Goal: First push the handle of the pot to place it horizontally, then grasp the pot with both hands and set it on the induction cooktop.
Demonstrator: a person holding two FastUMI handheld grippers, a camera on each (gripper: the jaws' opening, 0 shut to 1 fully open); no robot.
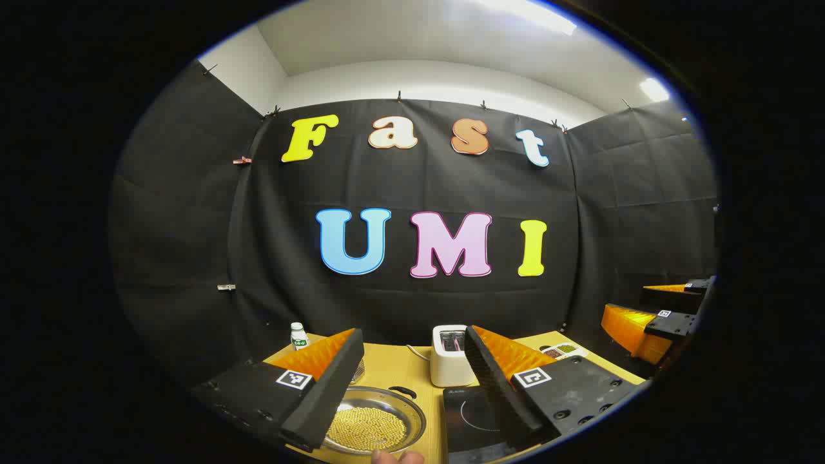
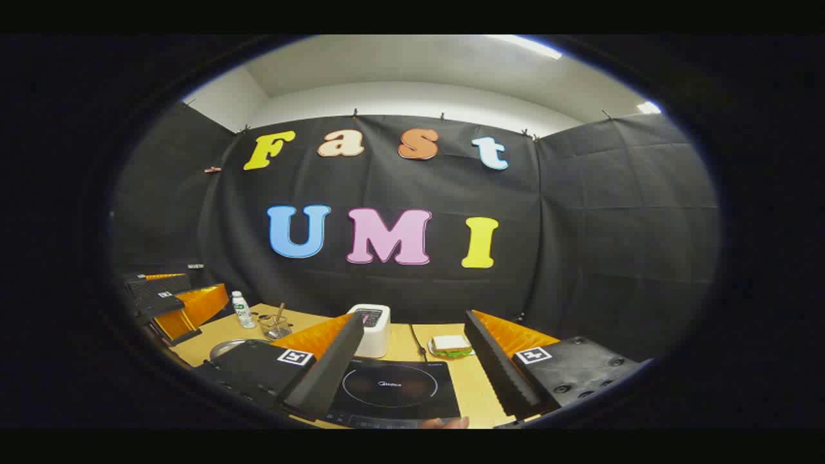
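In the left gripper view, the pot (image 1: pixel 374 422) is partly hidden by the left gripper's finger (image 1: pixel 325 393), and its near rim is cut off by the picture's edge. The cooktop (image 1: pixel 474 419) is partly covered by the other finger; its near edge is cut off. In the right gripper view, the pot (image 2: pixel 225 348) shows as a sliver of rim behind a finger (image 2: pixel 322 374). Tray (image 1: pixel 564 350) contents too small to tell.

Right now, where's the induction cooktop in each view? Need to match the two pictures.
Left gripper view: induction cooktop at bottom centre-right, partly behind that claw's right finger, right of the pot.
Right gripper view: cooktop at bottom centre, between the claw's fingers, its ring plainly showing.
Shared landmark: the white toaster stands just behind the cooktop in both.
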